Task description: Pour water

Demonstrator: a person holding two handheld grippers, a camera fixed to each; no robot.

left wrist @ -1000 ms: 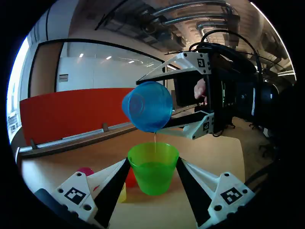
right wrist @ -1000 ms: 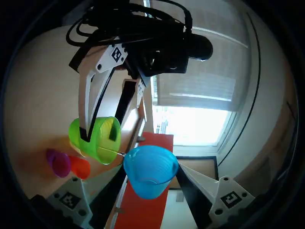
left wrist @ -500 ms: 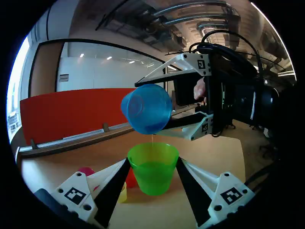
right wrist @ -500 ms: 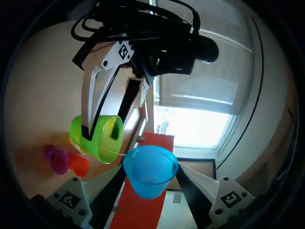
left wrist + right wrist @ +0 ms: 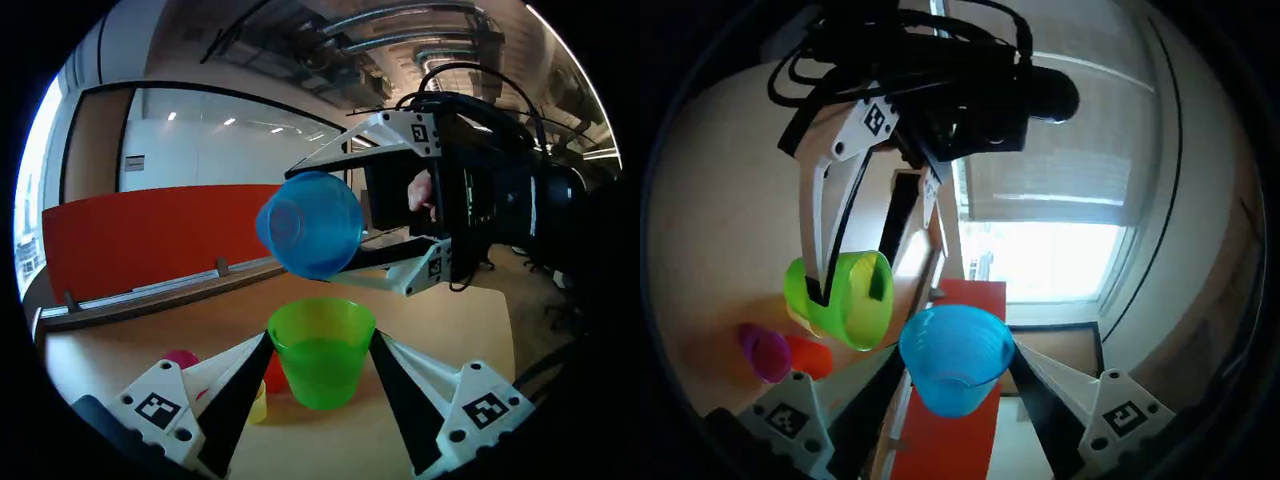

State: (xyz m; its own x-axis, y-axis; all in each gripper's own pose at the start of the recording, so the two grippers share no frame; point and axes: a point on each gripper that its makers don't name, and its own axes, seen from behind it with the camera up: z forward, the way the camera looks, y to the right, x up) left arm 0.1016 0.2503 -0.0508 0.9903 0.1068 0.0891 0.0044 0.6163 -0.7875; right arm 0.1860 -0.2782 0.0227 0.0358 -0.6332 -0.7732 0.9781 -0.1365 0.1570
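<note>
Currently, the light wooden table [image 5: 468, 316] lies under both tools. The left gripper [image 5: 322, 342] clamps the translucent green plastic cup [image 5: 322, 368] between both fingers, upright and partly filled with water. The right gripper [image 5: 957, 350] clamps the translucent blue plastic cup [image 5: 310, 226], tilted on its side directly above the green cup, not touching it. A small magenta cup [image 5: 181, 358], red cup [image 5: 274, 376] and yellow cup [image 5: 257, 404] stand beside the green cup.
</note>
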